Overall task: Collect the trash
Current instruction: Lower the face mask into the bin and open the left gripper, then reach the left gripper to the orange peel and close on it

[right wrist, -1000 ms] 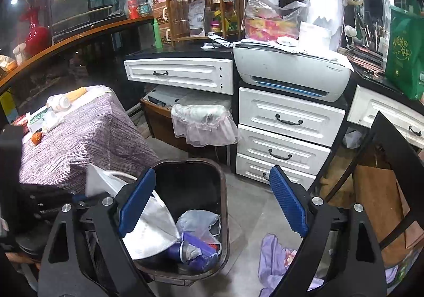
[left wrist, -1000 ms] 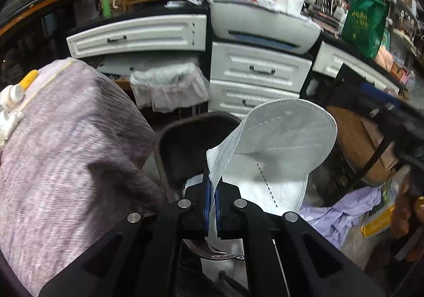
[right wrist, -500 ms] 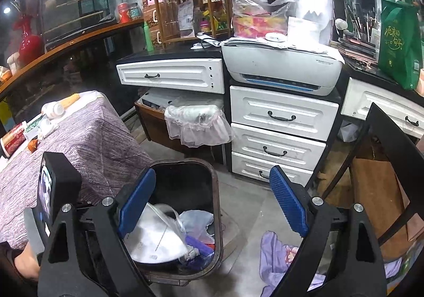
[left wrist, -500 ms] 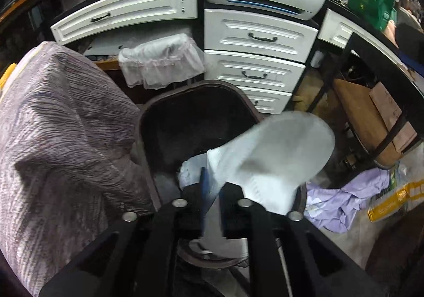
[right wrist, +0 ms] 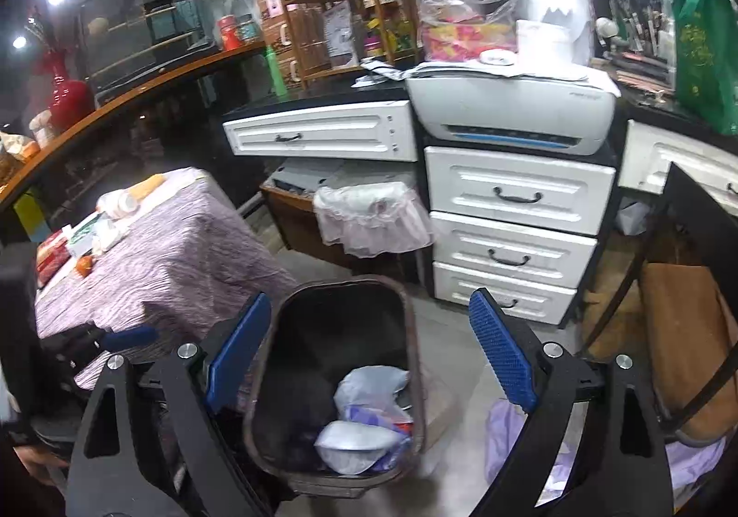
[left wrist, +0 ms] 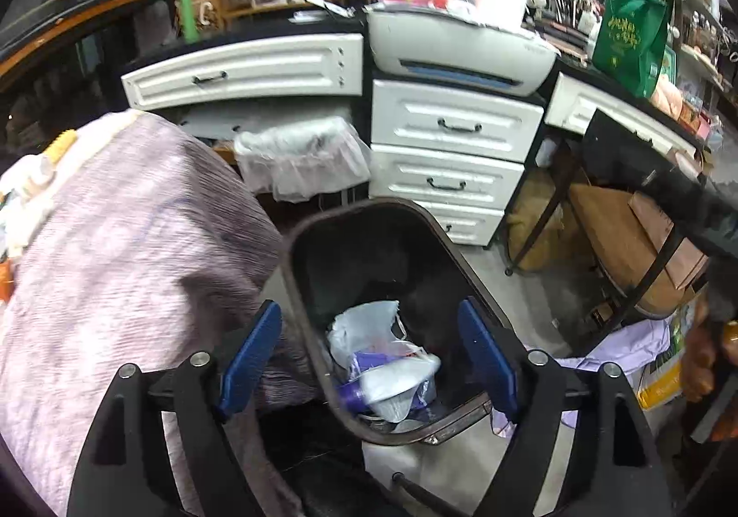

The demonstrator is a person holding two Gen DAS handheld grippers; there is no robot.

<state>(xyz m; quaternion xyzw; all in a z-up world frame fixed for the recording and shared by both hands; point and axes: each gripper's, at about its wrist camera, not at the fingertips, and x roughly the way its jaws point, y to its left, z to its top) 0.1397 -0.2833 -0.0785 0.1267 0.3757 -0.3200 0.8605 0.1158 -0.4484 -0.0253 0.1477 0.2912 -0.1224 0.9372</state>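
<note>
The left gripper (left wrist: 369, 351) hangs above a dark trash bin (left wrist: 295, 282), its blue-padded fingers spread wide and holding nothing. The right gripper (right wrist: 369, 355) is likewise spread and empty over the same bin (right wrist: 410, 332). A white face mask (right wrist: 355, 438) lies inside the bin on crumpled plastic and purple wrappers. A table draped in purple cloth (left wrist: 115, 240) stands just left of the bin. White drawers (left wrist: 452, 157) sit behind it.

The left hand-held gripper (left wrist: 369, 355) opened, dropping the mask (left wrist: 392, 383) into the bin (left wrist: 295, 286).
</note>
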